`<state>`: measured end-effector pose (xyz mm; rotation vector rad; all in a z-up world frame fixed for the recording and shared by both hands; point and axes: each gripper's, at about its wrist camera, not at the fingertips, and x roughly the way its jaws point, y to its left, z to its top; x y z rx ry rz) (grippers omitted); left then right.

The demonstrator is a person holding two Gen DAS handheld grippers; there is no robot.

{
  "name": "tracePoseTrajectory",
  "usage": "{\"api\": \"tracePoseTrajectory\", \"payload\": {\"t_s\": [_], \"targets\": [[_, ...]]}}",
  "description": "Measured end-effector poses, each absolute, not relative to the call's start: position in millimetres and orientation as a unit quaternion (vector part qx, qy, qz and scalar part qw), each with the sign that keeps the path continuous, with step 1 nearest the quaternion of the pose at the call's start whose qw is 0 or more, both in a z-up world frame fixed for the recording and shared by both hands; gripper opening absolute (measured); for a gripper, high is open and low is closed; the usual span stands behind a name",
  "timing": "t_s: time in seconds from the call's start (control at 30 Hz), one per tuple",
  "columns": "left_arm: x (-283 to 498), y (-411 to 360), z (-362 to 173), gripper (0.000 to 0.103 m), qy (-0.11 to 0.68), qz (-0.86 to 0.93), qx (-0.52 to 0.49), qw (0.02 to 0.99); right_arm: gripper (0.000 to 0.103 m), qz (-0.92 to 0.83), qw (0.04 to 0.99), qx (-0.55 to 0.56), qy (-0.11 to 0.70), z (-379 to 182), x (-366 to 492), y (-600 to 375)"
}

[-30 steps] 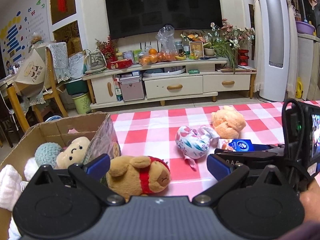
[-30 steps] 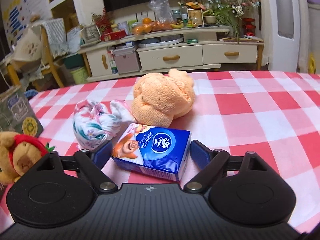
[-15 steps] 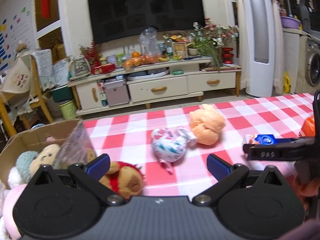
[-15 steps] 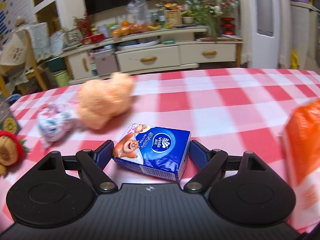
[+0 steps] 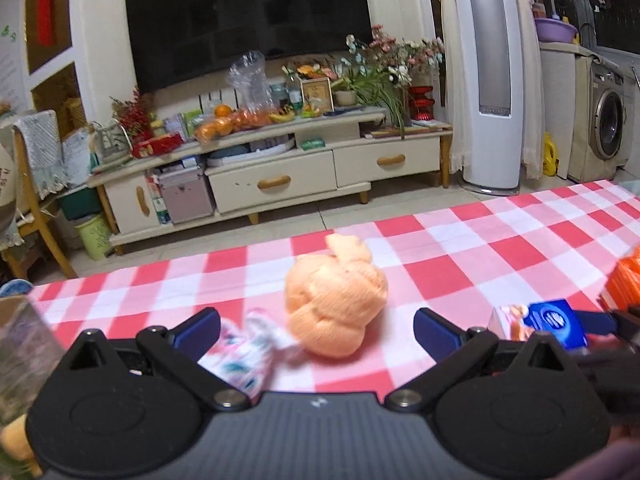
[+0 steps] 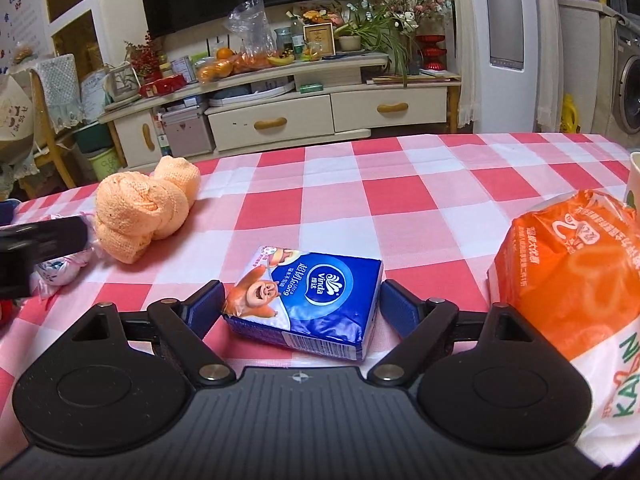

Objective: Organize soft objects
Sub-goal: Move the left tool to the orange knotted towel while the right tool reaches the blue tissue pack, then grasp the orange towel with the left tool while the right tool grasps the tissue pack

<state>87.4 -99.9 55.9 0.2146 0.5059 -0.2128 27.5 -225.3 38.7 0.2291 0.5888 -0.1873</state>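
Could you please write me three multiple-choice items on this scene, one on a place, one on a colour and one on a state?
1. Where does the orange knotted towel lie?
A. on the checked tablecloth
B. on the floor
C. in a drawer

2. What colour is the tissue pack mostly?
A. green
B. blue
C. black

3. How does the right gripper stand?
A. shut on empty air
B. holding the towel
C. its fingers at either side of the tissue pack

Key: 1 A, the towel rests on red and white squares; 2 B, blue wrapper; 3 C, one blue finger flanks each end of the pack.
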Motion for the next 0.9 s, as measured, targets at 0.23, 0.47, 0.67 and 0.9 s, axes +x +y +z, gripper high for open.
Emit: {"api": "tracePoseTrajectory", "payload": {"t_s": [0.23,0.47,0.67,0.9], "targets": [[128.9,-123.2,41.4,0.102,0.266,-0.127,0.108,0.950,0.103,-0.089,0.946,0.113,0.290,40.8,29.3,-224.4],[156.9,-131.8,32.1,0.076,0.274,-0.121,0.117,0.947,0.103,-0.079,0.947,0.112,0.291,41.6,31.6,-225.7],[164.8,-125.2,26.5,0.069,0.288,-0.124,0.090,0.945,0.100,-0.078,0.947,0.101,0.294,42.0,33.8,-222.8],[150.1,-119.7,30.0,0.066,0.297,-0.116,0.077,0.945,0.097,-0.072,0.948,0.100,0.292,42.0,34.6,-224.2]]}}
